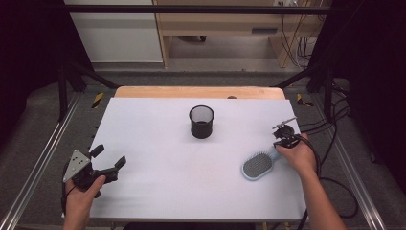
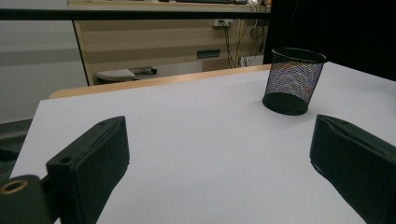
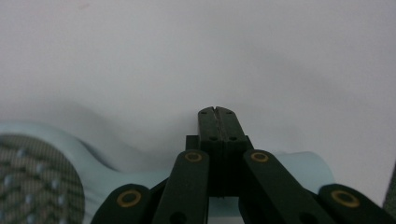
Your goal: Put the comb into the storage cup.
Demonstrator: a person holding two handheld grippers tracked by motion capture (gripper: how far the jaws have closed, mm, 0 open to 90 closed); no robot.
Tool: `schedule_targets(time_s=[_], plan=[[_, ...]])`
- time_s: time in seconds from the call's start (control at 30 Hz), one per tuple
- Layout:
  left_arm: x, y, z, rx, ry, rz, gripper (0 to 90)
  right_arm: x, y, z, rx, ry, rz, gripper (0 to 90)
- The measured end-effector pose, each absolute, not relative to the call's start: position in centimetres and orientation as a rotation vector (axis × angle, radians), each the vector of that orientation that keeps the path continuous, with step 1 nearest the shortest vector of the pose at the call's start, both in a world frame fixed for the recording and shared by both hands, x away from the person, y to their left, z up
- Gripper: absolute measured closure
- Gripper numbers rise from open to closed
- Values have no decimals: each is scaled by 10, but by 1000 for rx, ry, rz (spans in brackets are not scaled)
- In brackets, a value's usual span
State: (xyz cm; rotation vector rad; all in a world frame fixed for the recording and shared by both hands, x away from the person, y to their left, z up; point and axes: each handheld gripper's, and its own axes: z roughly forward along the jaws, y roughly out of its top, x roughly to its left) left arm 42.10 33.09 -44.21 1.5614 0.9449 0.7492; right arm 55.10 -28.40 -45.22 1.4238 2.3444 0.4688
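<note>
a: what is closest at the bottom?
b: the left gripper (image 1: 109, 163), held by a hand (image 1: 82, 196). its jaws are wide apart with nothing in them.
a: and the right gripper (image 3: 217, 111)?
b: it is squeezed tight together, right over the handle of the blue hairbrush (image 1: 258, 165), which lies on the white table (image 1: 158, 143), well apart from the black mesh cup (image 1: 201, 121).
</note>
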Motion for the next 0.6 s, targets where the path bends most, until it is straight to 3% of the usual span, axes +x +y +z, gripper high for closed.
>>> schedule_targets(time_s=[0.6], plan=[[422,327,-443,1579,940,754,48,483,-303,-452,1398,2442,493,900]])
